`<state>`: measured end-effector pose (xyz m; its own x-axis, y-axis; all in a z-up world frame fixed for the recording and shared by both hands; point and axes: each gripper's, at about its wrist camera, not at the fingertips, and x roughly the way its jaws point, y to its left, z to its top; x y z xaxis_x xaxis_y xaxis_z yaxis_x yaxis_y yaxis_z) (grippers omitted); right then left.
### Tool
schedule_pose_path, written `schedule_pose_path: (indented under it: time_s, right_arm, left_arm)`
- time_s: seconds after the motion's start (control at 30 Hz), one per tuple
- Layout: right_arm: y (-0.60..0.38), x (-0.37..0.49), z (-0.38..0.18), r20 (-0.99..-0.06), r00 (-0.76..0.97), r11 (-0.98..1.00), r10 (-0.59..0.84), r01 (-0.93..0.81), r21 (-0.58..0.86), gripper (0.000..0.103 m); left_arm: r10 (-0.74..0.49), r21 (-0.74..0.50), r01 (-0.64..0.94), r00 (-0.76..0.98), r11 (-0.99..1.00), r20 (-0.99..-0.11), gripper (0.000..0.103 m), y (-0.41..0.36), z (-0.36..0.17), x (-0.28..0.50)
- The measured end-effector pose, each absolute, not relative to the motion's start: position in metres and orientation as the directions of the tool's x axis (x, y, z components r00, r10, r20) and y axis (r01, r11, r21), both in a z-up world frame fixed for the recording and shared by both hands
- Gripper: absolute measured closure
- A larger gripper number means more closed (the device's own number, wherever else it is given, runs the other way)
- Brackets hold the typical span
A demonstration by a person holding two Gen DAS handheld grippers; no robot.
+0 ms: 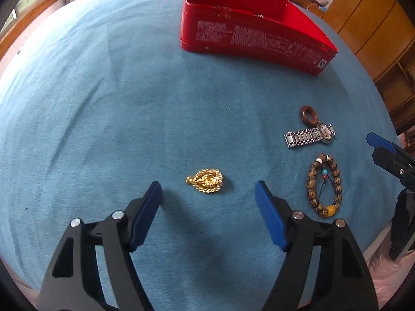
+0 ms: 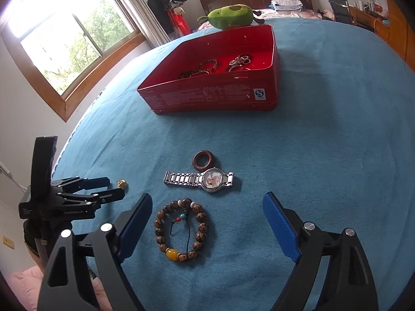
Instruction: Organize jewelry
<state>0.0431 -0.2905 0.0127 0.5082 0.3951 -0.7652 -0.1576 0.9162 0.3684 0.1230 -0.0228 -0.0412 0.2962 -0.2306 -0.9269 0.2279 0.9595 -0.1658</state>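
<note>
Left wrist view: the left gripper (image 1: 208,190) hangs over the gold necklace (image 1: 205,181), bunched on the blue bedspread (image 1: 103,103) toward its near edge. Its jaws stand wide and hold nothing. The step looks like picking this piece for the red tin (image 1: 249,36); next it must sink and close around the pile.

Right wrist view: the right gripper (image 2: 207,203) is wide open and empty above the bead bracelet (image 2: 181,229), with the wristwatch (image 2: 202,178) and brown ring (image 2: 203,158) beyond it.
</note>
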Motion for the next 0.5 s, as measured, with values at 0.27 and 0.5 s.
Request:
schedule_pose_path:
  time_s: [0.27, 0.5]
  right_arm:
    - [-0.292, 0.045, 0.007, -0.774, 0.499, 0.918, 0.39, -0.153, 0.365, 0.016]
    - [-0.292, 0.046, 0.004, -0.774, 0.496, 0.918, 0.392, -0.151, 0.368, 0.016]
  left_arm:
    - [-0.226, -0.164, 0.226, 0.285, 0.96, -0.932, 0.036, -0.03, -0.044, 0.13]
    - [-0.206, -0.153, 0.196, 0.289, 0.969, -0.935, 0.068, -0.037, -0.043, 0.135]
